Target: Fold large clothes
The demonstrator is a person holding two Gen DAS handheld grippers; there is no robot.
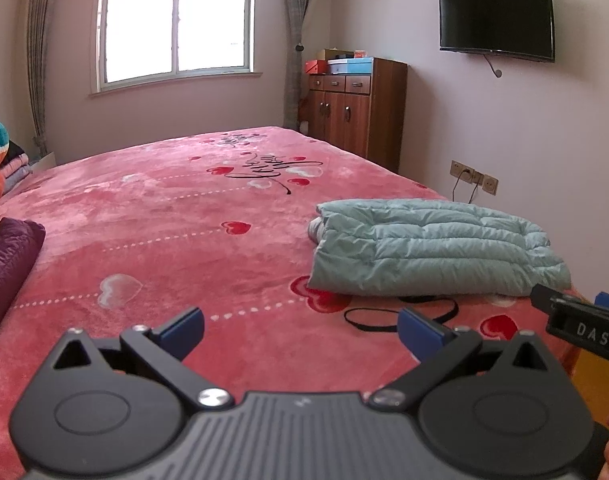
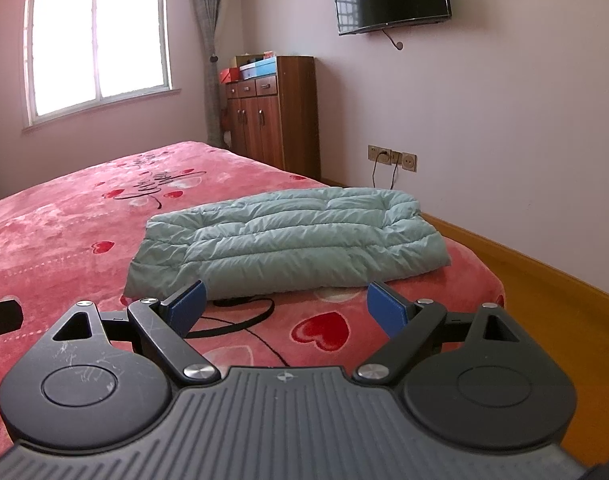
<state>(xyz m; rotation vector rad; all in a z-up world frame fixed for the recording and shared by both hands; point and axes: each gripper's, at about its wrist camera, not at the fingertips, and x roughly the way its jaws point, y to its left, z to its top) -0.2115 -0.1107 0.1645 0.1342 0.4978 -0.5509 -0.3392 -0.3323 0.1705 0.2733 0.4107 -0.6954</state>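
A pale green quilted down jacket (image 1: 432, 246) lies folded into a flat bundle near the bed's front right corner; it also shows in the right wrist view (image 2: 292, 248). My left gripper (image 1: 300, 330) is open and empty, hovering above the pink blanket (image 1: 164, 232) to the left of the jacket. My right gripper (image 2: 284, 308) is open and empty, just in front of the jacket's near edge. Its black body shows at the right edge of the left wrist view (image 1: 580, 326).
A black cord loop (image 1: 384, 314) lies on the blanket in front of the jacket, also in the right wrist view (image 2: 240, 316). A purple garment (image 1: 8, 268) lies at the bed's left edge. A wooden cabinet (image 1: 356, 112), wall TV (image 1: 496, 20) and wood floor (image 2: 544, 300) are on the right.
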